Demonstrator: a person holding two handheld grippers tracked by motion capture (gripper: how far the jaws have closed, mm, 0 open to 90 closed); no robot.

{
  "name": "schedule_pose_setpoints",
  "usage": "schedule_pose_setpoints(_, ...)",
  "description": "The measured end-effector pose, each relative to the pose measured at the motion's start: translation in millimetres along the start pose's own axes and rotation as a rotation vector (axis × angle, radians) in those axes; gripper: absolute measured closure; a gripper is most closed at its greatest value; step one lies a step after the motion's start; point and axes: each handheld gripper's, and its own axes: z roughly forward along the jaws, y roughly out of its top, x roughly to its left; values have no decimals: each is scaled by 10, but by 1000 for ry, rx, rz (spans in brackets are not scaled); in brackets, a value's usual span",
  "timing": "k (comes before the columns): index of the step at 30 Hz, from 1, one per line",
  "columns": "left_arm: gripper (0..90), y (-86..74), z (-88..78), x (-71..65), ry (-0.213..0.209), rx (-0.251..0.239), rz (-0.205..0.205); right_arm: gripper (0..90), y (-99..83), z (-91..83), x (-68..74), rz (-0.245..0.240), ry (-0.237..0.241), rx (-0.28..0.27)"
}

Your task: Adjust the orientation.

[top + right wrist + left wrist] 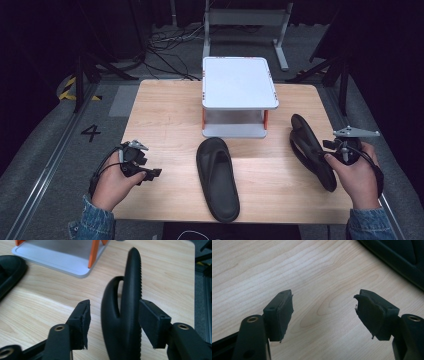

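Two black slippers [217, 179] [311, 150], one rack [239, 82]

At the centre of the frame, on my table [165, 110], a slipper [217, 177] lies flat just below the two-tier stand [239, 82]. A second slipper [310, 150] stands on edge at the right, beside my right gripper [334, 152]. My left gripper [150, 173] sits lower left.

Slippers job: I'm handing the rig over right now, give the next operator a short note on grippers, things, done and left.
Left gripper: open, holding nothing, over bare table.
Right gripper: jaws apart; one slipper stands on edge between them, touching one pad, a gap at the other.
Second slipper: flat, mid-table, in front of the white rack.
Done: nothing on the rack.
Left: probably both slippers onto the rack.
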Motion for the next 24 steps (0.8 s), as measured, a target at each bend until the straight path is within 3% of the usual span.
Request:
schedule_pose_setpoints(2,301,-22,-1,8,4,-1,-12,426,-20,59,-37,34,8,3)
schedule_pose_setpoints(6,301,-68,2,14,2,4,-20,427,-7,161,-40,31,11,10)
schedule_pose_setpoints(10,301,-132,-20,26,10,10,-33,431,4,279,-70,24,-44,17)
schedule_pose_setpoints(17,301,-258,-68,47,26,12,-64,436,86,452,-144,38,-60,8)
schedule_pose_setpoints(18,301,-274,-74,48,30,14,-66,450,105,478,-143,37,-64,8)
schedule_pose_setpoints(21,301,-315,-100,54,37,14,-74,619,135,529,-125,35,-71,39)
schedule_pose_setpoints(22,301,-332,-106,53,37,8,-83,630,134,539,-121,31,-102,57)
schedule_pose_setpoints(24,300,-345,-119,65,40,12,-83,637,138,534,-117,60,-106,56)
